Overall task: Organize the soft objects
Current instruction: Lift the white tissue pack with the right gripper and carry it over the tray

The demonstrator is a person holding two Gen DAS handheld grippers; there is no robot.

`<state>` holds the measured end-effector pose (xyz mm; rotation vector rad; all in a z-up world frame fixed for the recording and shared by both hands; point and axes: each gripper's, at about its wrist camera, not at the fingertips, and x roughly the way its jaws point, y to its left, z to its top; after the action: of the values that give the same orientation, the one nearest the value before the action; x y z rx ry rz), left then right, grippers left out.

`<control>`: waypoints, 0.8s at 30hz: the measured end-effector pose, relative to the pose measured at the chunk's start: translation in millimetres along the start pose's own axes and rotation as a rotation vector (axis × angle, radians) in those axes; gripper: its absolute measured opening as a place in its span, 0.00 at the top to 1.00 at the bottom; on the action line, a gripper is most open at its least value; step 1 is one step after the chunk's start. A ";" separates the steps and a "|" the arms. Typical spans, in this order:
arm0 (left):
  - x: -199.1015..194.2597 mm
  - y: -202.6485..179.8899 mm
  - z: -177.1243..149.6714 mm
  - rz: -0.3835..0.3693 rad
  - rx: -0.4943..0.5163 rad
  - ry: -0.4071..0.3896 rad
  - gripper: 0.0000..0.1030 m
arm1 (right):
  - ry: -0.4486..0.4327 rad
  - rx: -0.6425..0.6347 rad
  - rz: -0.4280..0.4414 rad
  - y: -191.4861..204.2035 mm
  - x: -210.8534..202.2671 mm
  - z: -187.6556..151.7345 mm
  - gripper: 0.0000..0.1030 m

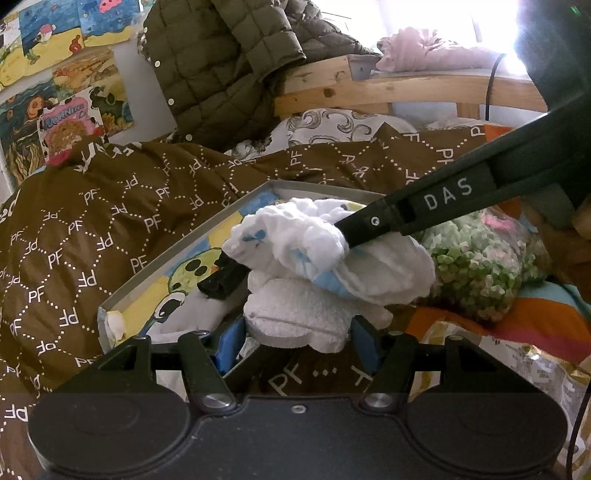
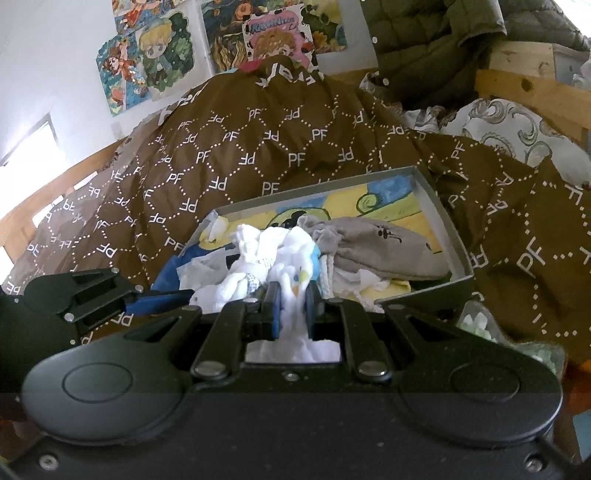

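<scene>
Right gripper point(image 2: 291, 306): jaws closed on white cloth point(image 2: 273, 258), above grey box point(image 2: 436, 192).
Left gripper point(image 1: 295, 332): jaws apart, flanking white towel point(image 1: 295, 317), grip uncertain.

Box point(image 2: 452, 236) lies on bedspread point(image 2: 229, 147); socks point(image 2: 373, 251) inside it.

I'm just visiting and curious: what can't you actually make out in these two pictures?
- Left view: the window is washed out by glare.
- Left view: the box floor is mostly covered by white cloth.
- Right view: the right gripper hides the cloth's pinched end.
- Left view: the bag contents are too blurred to name.
</scene>
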<state>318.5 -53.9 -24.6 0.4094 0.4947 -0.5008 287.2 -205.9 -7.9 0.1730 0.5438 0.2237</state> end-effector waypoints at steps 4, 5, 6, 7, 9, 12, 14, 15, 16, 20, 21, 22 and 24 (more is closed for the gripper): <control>-0.4 1.0 6.5 0.010 -0.007 -0.009 0.38 | -0.021 -0.001 -0.006 0.2 -3.2 4.9 0.93; -0.7 1.9 9.1 0.009 -0.012 -0.012 0.38 | -0.029 0.000 -0.008 0.2 -4.4 7.0 0.93; -1.4 3.0 12.1 0.011 -0.017 -0.019 0.38 | -0.037 0.005 -0.008 -0.6 -5.8 10.7 0.93; -2.4 4.2 15.0 0.014 -0.021 -0.029 0.38 | -0.044 0.008 -0.009 -2.0 -7.2 14.1 0.93; -4.7 7.4 21.0 0.023 -0.033 -0.047 0.38 | -0.062 0.004 -0.017 -4.2 -10.3 21.8 0.93; -6.7 15.2 28.1 0.047 -0.056 -0.065 0.38 | -0.091 -0.002 -0.025 -8.2 -12.5 35.0 0.93; -6.5 21.9 32.1 0.066 -0.067 -0.073 0.38 | -0.112 -0.009 -0.031 -9.4 -12.3 44.0 0.93; -5.5 25.3 34.0 0.077 -0.072 -0.076 0.38 | -0.123 -0.014 -0.034 -9.7 -11.9 49.0 0.93; -4.3 28.7 35.5 0.087 -0.077 -0.077 0.38 | -0.133 -0.021 -0.035 -9.5 -11.0 53.2 0.93; 9.8 39.5 41.2 0.125 -0.101 -0.060 0.38 | -0.162 -0.037 -0.048 -11.2 -1.9 68.8 0.93; 14.7 41.5 42.9 0.135 -0.104 -0.055 0.38 | -0.166 -0.037 -0.054 -11.4 0.7 71.1 0.93; 19.9 43.5 45.0 0.144 -0.109 -0.050 0.38 | -0.167 -0.034 -0.060 -11.4 5.0 73.9 0.93; 29.1 48.2 48.7 0.159 -0.120 -0.043 0.38 | -0.167 -0.029 -0.075 -13.0 14.4 78.7 0.93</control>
<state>383.8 -49.0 10.9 0.3186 0.4441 -0.3241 343.0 -222.8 48.4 0.1418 0.3801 0.1424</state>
